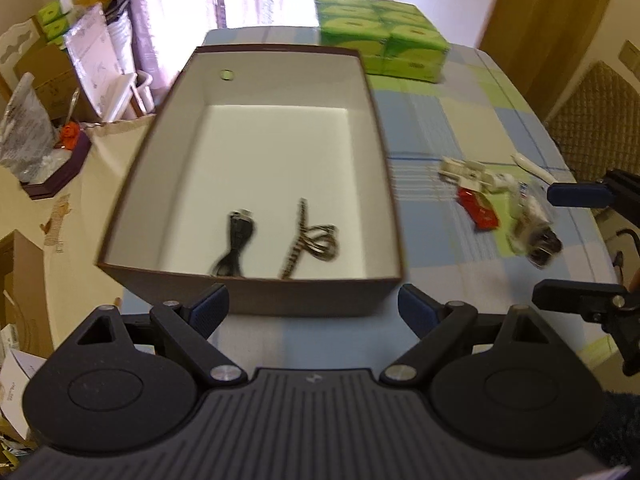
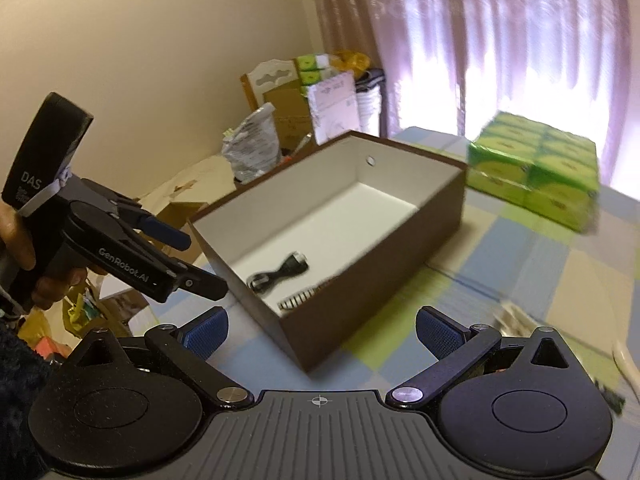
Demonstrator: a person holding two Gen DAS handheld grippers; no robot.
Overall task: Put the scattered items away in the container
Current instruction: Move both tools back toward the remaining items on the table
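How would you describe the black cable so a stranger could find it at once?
Find the big brown box with white insides on the checked tablecloth. Two things lie at its near end. The black cable is the left one, plain black, unlike the striped cord beside it.

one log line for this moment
left gripper: open, empty | right gripper: open, empty | box: black cable, striped cord | table: red packet

both tongs, left (image 1: 313,307) and right (image 2: 322,330), spread wide, seemingly empty, side by side
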